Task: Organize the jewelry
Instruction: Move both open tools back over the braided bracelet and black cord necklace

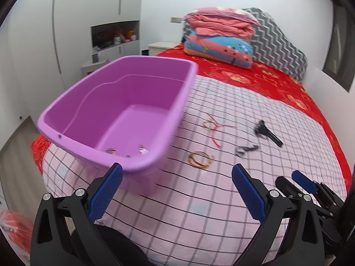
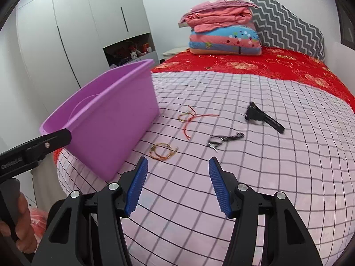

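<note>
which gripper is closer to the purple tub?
Left. The left gripper sits at the purple tub near rim; the right gripper is off to its right, apart, over the checked sheet.

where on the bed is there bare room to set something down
Free: checked sheet right of the right gripper, below the black clip. Crowded: between purple tub and clip, holding orange bracelet, red cords, dark chain.

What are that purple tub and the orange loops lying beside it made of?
The purple tub looks like moulded plastic: smooth, evenly coloured, with a faint sheen and a rolled rim. The orange loops seem thin cord or elastic bracelets with gold-coloured bits; too small to tell surely.
</note>
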`<move>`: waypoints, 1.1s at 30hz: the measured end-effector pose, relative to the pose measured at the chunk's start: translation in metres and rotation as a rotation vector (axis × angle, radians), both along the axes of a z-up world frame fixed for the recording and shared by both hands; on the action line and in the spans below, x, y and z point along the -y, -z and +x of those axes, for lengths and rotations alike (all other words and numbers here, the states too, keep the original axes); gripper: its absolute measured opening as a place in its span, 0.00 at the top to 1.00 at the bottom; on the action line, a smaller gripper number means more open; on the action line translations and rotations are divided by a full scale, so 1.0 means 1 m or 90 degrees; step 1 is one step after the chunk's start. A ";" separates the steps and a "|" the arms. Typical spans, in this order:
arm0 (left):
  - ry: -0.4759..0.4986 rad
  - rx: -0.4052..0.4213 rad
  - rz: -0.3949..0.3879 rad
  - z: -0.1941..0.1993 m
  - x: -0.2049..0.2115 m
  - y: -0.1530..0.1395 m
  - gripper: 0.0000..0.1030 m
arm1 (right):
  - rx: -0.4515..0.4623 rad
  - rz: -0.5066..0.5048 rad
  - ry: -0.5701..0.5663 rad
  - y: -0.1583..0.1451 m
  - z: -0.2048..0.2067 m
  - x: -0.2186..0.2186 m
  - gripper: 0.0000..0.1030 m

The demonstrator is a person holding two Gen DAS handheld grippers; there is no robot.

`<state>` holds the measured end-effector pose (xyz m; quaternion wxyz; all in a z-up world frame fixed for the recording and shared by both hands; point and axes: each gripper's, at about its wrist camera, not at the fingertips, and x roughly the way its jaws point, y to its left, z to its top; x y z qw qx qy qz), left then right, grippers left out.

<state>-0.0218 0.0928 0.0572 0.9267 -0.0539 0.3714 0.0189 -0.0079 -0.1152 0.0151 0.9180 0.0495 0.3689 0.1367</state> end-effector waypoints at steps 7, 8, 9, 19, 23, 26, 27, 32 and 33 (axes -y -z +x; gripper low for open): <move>0.046 0.003 0.022 -0.009 0.043 0.011 0.06 | -0.017 0.000 0.036 0.019 -0.008 0.036 0.47; 0.052 -0.002 0.024 -0.008 0.048 0.014 0.06 | -0.020 0.002 0.040 0.021 -0.008 0.039 0.47; 0.059 -0.007 0.025 -0.008 0.053 0.019 0.06 | -0.023 0.003 0.043 0.024 -0.008 0.042 0.47; 0.065 -0.081 0.034 0.028 0.073 0.073 0.06 | -0.065 0.000 0.053 0.059 0.017 0.058 0.44; 0.047 -0.099 0.033 0.046 0.072 0.092 0.06 | -0.087 -0.008 0.047 0.076 0.037 0.059 0.44; 0.038 -0.117 0.038 0.061 0.072 0.108 0.06 | -0.095 -0.012 0.045 0.086 0.053 0.060 0.43; 0.033 -0.120 0.041 0.067 0.072 0.113 0.06 | -0.095 -0.015 0.045 0.089 0.059 0.061 0.43; 0.005 -0.132 0.041 0.097 0.067 0.134 0.06 | -0.105 -0.023 0.038 0.104 0.092 0.059 0.42; -0.001 -0.135 0.039 0.103 0.066 0.139 0.06 | -0.106 -0.024 0.034 0.107 0.100 0.057 0.42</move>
